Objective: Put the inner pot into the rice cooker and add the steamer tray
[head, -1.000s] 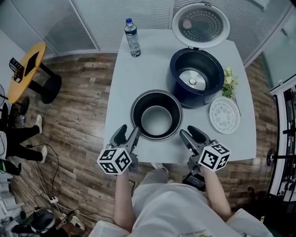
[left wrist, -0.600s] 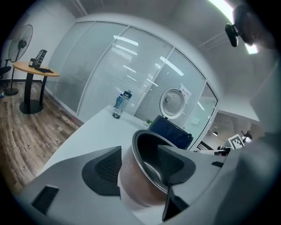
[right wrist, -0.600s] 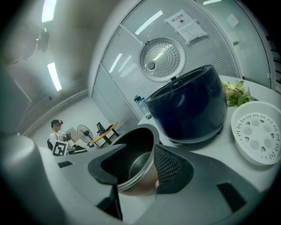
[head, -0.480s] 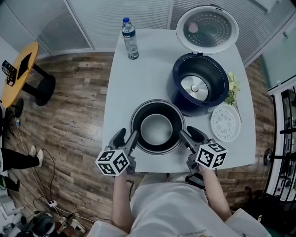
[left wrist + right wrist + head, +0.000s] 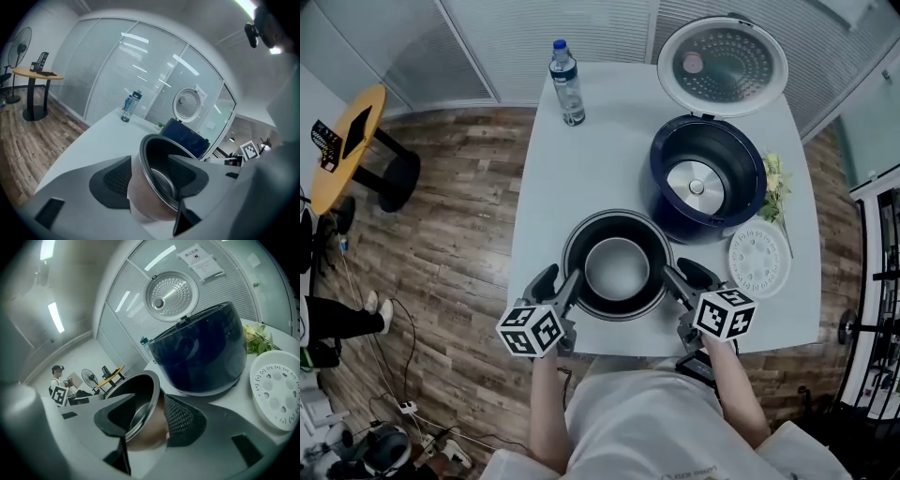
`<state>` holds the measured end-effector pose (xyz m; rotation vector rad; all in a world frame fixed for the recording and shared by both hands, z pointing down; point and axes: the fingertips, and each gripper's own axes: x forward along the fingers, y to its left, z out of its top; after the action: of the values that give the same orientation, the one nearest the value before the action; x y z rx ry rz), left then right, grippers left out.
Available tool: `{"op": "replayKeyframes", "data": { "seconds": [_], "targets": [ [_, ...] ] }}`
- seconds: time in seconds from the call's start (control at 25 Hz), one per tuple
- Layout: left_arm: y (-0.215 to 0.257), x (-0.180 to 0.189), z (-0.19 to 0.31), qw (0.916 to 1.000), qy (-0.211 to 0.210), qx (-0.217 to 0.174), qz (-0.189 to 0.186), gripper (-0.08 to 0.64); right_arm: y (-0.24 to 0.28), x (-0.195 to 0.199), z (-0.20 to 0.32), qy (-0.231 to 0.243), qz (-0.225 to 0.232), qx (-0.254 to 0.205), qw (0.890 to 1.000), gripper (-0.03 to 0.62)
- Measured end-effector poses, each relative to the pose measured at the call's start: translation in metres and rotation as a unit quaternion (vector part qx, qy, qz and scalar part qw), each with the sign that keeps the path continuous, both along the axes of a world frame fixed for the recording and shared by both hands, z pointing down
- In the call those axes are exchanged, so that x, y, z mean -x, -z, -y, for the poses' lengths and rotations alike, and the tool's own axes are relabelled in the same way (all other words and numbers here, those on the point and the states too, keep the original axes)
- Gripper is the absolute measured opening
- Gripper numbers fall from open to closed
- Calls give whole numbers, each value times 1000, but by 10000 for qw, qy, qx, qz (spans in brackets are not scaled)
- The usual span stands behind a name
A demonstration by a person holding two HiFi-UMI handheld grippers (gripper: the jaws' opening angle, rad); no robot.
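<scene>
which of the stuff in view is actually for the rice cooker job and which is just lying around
For the job:
- dark round metal inner pot
- navy blue rice cooker with its lid open
- white round perforated steamer tray

Just lying about:
- clear plastic water bottle with a blue cap
- green leafy sprig
- round yellow side table

One white table (image 5: 581,169) is counted, and on it one inner pot (image 5: 617,267), one rice cooker (image 5: 741,202), one steamer tray (image 5: 759,260), one water bottle (image 5: 568,82) and one leafy sprig (image 5: 775,187). Two grippers are seen at the lower middle of the head view: the left gripper (image 5: 558,278) and the right gripper (image 5: 686,274). One round yellow table (image 5: 342,150) is found at the left edge. One standing fan (image 5: 19,44) is shown at the upper left of the left gripper view.
</scene>
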<state>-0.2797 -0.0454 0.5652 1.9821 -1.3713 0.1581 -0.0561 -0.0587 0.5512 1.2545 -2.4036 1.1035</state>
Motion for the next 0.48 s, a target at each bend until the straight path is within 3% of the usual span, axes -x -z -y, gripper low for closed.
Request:
{"op": "replayKeyframes", "data": {
  "seconds": [0.48],
  "targets": [
    [-13, -3, -4, 9998, -49, 174, -86, 210, -12, 10, 0, -47, -14, 44, 10000, 156]
  ]
}}
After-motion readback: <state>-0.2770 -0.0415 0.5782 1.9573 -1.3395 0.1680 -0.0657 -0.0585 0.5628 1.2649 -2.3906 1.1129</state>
